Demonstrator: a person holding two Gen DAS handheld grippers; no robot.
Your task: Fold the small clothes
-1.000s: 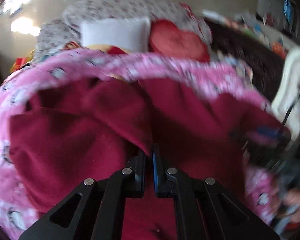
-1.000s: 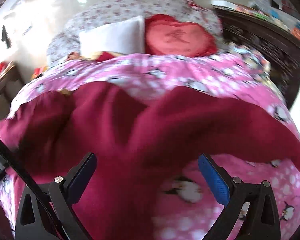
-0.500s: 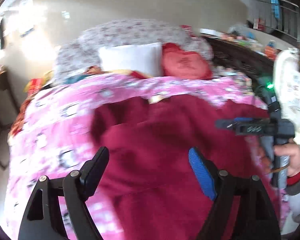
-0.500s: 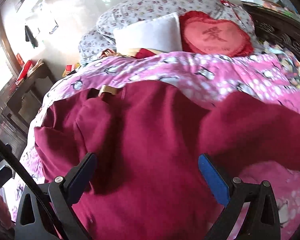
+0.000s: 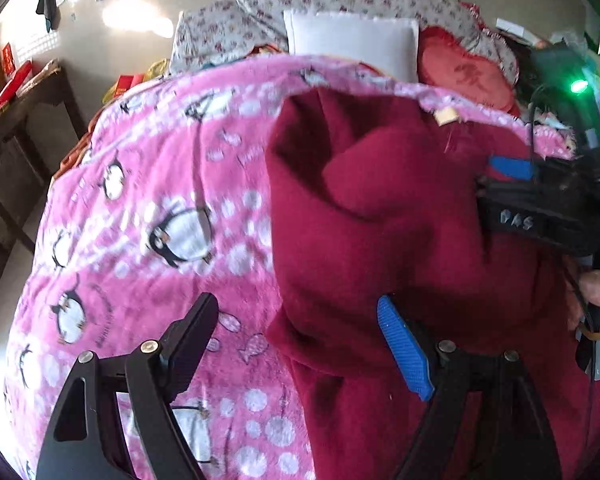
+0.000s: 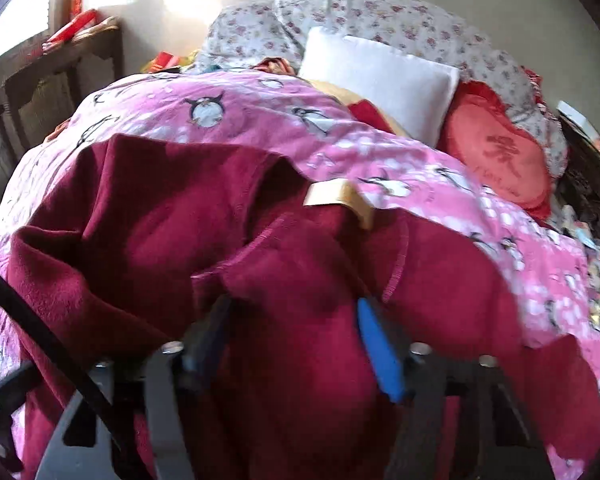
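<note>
Since a second ago my left gripper [image 5: 296, 344] stands released, while my right gripper [image 6: 292, 340] half-closes around the soft, limp maroon garment [image 6: 172, 216], best pinched at its hem.

red character on heart cushion [image 6: 500, 160]

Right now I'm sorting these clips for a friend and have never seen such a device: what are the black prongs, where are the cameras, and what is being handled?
Each picture comes from a camera on a hand-held two-finger gripper, looking along its prongs. The left gripper is open, gripping nothing, its fingers astride the garment's edge. The right gripper has dark red fleece garment bunched between its fingers, though whether it pinches is unclear. The garment lies on a pink penguin-print blanket on a bed, with a white square pillow and a red heart-shaped cushion behind.
</note>
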